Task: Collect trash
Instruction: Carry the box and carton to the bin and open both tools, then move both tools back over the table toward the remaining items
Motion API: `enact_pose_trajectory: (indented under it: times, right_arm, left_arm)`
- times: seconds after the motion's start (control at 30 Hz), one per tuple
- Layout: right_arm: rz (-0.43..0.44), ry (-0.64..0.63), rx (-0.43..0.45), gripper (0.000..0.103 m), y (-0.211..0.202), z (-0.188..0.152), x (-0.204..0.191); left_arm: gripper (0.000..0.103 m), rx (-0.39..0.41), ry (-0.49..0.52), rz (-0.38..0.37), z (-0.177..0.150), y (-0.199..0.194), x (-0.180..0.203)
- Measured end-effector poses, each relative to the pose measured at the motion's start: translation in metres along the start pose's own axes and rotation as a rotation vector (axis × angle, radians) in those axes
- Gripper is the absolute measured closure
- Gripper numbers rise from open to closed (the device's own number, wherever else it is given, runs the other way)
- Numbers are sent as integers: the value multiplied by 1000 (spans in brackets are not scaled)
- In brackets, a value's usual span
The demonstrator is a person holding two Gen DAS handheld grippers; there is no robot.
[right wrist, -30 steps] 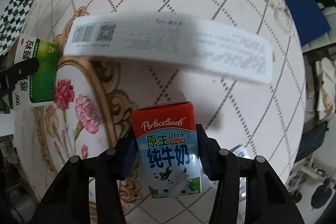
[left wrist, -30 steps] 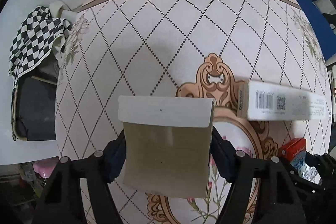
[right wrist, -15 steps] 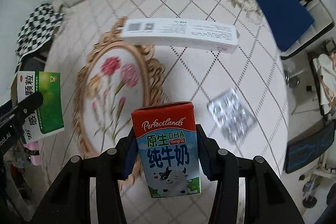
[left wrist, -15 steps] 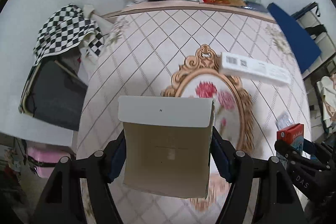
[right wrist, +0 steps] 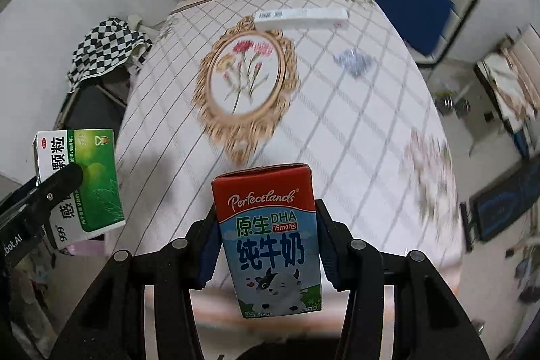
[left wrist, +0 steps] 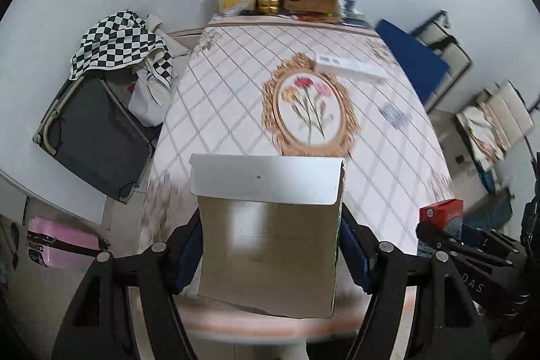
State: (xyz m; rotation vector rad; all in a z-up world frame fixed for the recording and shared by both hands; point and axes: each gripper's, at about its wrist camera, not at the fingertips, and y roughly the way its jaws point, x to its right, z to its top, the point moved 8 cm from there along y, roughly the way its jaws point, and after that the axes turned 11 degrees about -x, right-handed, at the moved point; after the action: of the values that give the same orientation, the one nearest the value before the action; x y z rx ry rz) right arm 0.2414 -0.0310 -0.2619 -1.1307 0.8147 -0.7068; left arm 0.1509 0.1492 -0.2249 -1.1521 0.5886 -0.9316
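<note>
1. The left tool [left wrist: 270,245] is clamped on a medicine box [left wrist: 268,235], held above the near edge of the surface [left wrist: 216,110]. From the left wrist only the box's plain cardboard back and white flap are seen; its green printed face [right wrist: 91,181] is shown in the right wrist view, partly covered by a tool finger.
2. The right tool [right wrist: 266,245] is clamped on a milk carton [right wrist: 268,238], also held over the near edge. In the left wrist view only its red top corner [left wrist: 442,215] is visible.
3. A long white box [right wrist: 300,17] is left lying on the surface beyond the oval flower motif, its print too blurred to be read.
4. A blister pack [right wrist: 352,61] is seen further right, smeared by motion blur.
5. The near rim of the surface is blurred and partly hidden behind both held items.
</note>
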Motion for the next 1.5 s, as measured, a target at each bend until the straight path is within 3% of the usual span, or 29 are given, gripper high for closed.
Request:
enact_pose_trajectory:
  times: [0.17,0.33,0.53,0.63,0.83,0.93,1.0,1.03,1.07,1.1,1.2,1.27,1.33,1.4,1.5]
  right_arm:
    - [40,45,-51,51,-6,-108,-12]
    - [58,71,-150,51,18,-196,-5]
    - [49,127,-328,51,105,-286,27]
    - [57,161,-411,51,169,-322,45]
    - [90,243,-472,51,298,-354,82]
    - [109,284,-487,51,354,-353,96]
    - [122,302,-495,50,396,-353,103]
    - [132,305,-505,50,420,-355,105]
    - [135,311,-509,50,431,-353,106]
    - [149,316,-512,49,450,-353,107]
    - [203,329,-525,49,480,-354,105]
    - [223,342,-528,32,493,-354,104]
    - [236,335,-523,9,495,-355,99]
    - [210,305,-519,3,493,-357,95]
    - [139,236,-509,3,480,-360,92]
  left_arm:
    - [34,-63,25,-43,-78,-10,-1]
    - [34,-172,22,-63,-150,17,-1]
    - [34,-374,-11,-84,-237,107,4]
    - [34,-444,-33,-90,-266,162,5]
    - [31,-589,-94,-149,-304,309,8]
    - [26,-618,-108,-171,-313,362,8]
    - [21,-629,-96,-139,-321,397,5]
    - [17,-637,-94,-130,-328,408,2]
    - [3,-651,-96,-126,-332,420,0]
    - [0,-660,-106,-122,-337,430,-4]
    - [0,-653,-123,-105,-351,439,-15]
    - [0,-633,-140,-83,-354,436,-21]
    - [0,-616,-142,-39,-355,428,-27]
    - [0,-598,-135,-10,-354,419,-31]
    - [0,-579,-123,16,-353,397,-36]
